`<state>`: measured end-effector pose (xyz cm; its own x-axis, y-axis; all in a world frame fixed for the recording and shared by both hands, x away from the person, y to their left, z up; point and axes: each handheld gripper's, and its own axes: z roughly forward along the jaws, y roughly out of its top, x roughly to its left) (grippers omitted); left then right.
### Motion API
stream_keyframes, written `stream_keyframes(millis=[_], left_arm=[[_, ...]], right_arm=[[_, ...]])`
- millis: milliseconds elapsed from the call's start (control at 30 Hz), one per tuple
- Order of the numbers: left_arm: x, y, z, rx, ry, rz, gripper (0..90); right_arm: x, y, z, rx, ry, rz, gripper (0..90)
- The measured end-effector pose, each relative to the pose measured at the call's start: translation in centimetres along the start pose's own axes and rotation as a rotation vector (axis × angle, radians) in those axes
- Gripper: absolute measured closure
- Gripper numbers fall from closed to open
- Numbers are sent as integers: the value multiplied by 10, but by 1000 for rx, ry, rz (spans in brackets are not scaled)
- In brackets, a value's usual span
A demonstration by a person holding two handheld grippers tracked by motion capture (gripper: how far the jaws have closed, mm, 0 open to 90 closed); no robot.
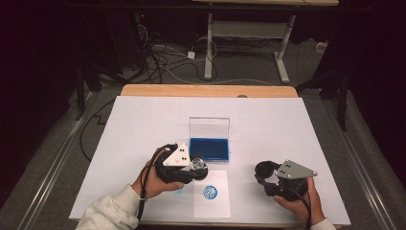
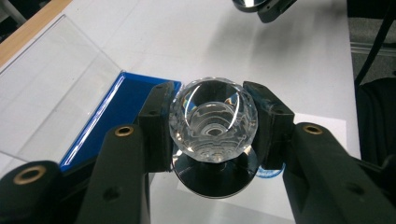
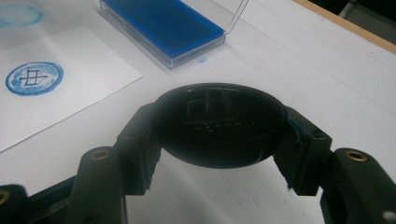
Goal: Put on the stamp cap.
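Observation:
My left gripper (image 2: 213, 125) is shut on a stamp by its faceted clear crystal knob (image 2: 213, 122); the stamp's black round base (image 2: 215, 175) hangs below the jaws. From above, the left gripper (image 1: 194, 168) hovers just above and left of a white paper sheet (image 1: 218, 201) that bears a round blue stamp print (image 1: 210, 192). An open blue ink pad (image 1: 209, 148) with its clear lid (image 1: 209, 128) upright lies right behind. My right gripper (image 3: 219, 126) is shut on a round black cap (image 3: 219, 123); in the high view it (image 1: 264, 171) sits at the right, low over the table.
A large white sheet (image 1: 143, 124) covers the wooden table (image 1: 206, 90). A faint blue smudge (image 3: 18, 14) marks the sheet beyond the paper. Cables and a desk frame (image 1: 244, 33) stand on the floor past the far edge.

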<state>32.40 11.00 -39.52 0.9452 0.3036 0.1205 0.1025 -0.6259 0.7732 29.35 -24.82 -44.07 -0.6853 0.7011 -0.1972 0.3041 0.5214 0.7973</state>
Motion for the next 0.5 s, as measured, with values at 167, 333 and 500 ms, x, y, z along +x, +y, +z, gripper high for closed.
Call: stream_keyframes(millis=[167, 333, 500], left_arm=[[4, -1, -5, -3, 21, -11, 546], [5, -1, -7, -9, 22, -14, 546], [8, -4, -13, -12, 33, -29, 546]], right_arm=[[2, 0, 1, 4, 4, -8, 386], [1, 0, 1, 5, 3, -6, 386], [1, 1, 3, 7, 8, -12, 386]])
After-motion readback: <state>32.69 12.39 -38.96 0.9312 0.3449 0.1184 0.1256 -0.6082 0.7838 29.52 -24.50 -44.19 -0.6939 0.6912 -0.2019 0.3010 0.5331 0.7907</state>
